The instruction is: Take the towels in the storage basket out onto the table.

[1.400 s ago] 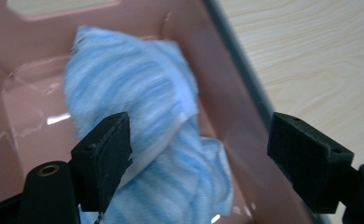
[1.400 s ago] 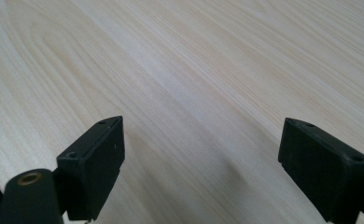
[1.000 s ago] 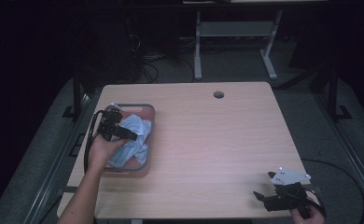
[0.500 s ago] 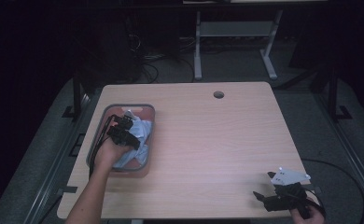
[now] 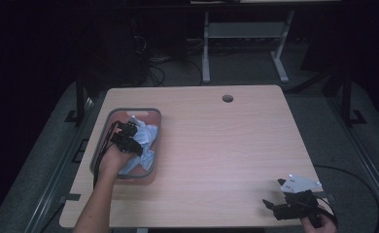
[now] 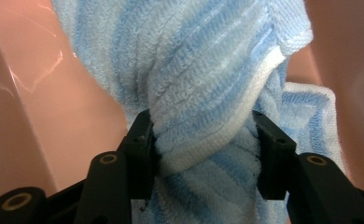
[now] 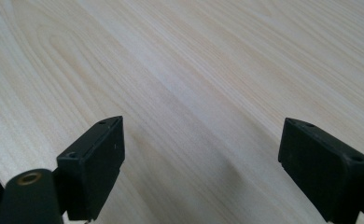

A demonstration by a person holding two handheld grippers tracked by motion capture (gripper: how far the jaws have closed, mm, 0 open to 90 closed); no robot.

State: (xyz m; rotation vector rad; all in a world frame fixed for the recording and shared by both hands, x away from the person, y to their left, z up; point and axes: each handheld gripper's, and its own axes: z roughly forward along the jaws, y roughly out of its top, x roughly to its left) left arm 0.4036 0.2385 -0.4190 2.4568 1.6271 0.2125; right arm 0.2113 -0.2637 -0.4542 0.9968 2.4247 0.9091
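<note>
Step in hand: taking hold of the towel (image 6: 203, 93), which lies bunched in the pink tray (image 5: 154, 131) at the table's (image 5: 216, 145) left side. The left gripper (image 6: 203, 140) is down in the tray; its jaws have just been closing and now pinch a thick fold of the blue-and-white cloth between them, pads pressing on both sides. How much of the cloth is caught cannot be judged from the high view, which is dim. The right gripper (image 7: 199, 154) rests near the front right corner, jaws wide apart, holding nothing. Next move, in my judgement: a straight lift, checking the fold does not slip.
</note>
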